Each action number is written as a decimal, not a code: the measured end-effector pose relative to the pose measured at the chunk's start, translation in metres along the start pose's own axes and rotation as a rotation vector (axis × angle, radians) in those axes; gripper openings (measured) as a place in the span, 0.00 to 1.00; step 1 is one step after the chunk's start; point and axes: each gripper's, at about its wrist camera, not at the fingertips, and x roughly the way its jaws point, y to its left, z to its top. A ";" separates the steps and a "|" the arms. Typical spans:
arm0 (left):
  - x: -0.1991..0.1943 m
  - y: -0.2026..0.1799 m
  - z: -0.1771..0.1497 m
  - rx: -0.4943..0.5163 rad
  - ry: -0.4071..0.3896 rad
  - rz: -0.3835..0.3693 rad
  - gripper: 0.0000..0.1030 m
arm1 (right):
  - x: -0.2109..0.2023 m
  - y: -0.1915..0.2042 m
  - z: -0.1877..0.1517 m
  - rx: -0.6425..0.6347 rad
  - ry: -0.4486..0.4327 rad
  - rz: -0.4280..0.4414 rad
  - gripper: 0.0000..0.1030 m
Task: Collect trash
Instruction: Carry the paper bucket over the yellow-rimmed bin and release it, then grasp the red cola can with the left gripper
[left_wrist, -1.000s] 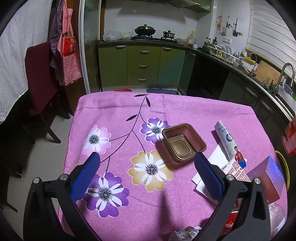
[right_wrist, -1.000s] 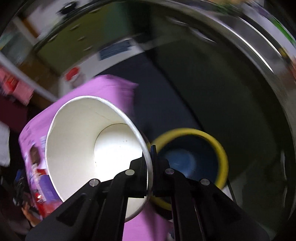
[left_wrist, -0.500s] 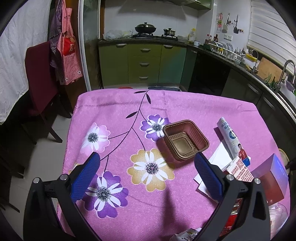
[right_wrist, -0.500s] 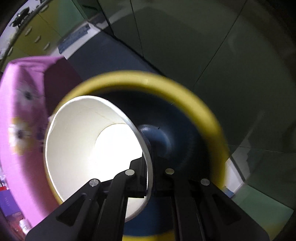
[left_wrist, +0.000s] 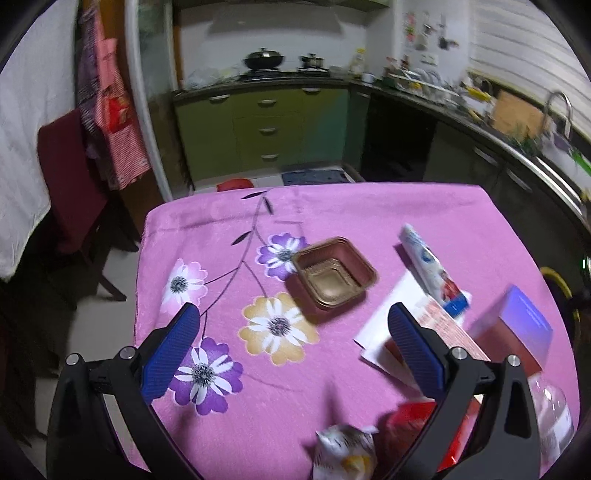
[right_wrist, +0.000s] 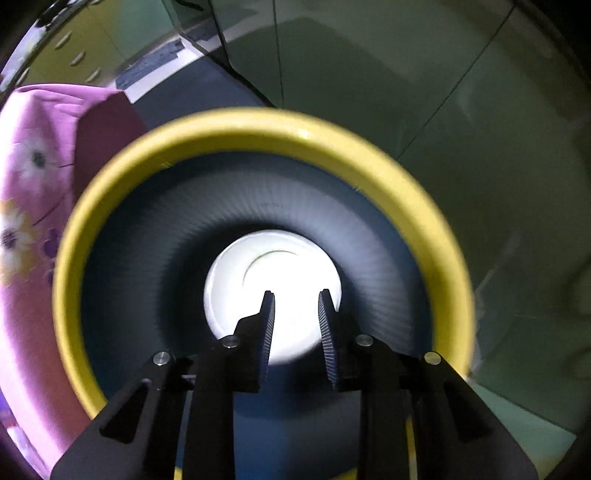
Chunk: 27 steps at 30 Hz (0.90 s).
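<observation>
With the white paper cup (right_wrist: 273, 291) now down in the yellow-rimmed bin (right_wrist: 258, 125), the right hand-held gripper (right_wrist: 295, 295) has just opened empty (light, crushable; best pinched at its rim), the left hand-held gripper (left_wrist: 291, 328) gaping empty over the surface (left_wrist: 369, 210).

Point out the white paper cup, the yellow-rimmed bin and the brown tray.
white paper cup (right_wrist: 273, 280): right wrist view, inside bottom.
yellow-rimmed bin (right_wrist: 258, 123): right wrist view, far rim.
brown tray (left_wrist: 334, 282): left wrist view, inner floor.
</observation>
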 end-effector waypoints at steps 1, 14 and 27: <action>-0.004 -0.003 0.001 0.021 0.014 -0.014 0.94 | -0.008 0.001 -0.005 -0.006 -0.012 0.007 0.24; -0.022 -0.044 -0.029 0.257 0.331 -0.231 0.86 | -0.102 0.017 -0.050 -0.169 -0.133 0.060 0.34; -0.015 -0.081 -0.041 0.372 0.445 -0.270 0.51 | -0.083 0.029 -0.057 -0.200 -0.106 0.088 0.34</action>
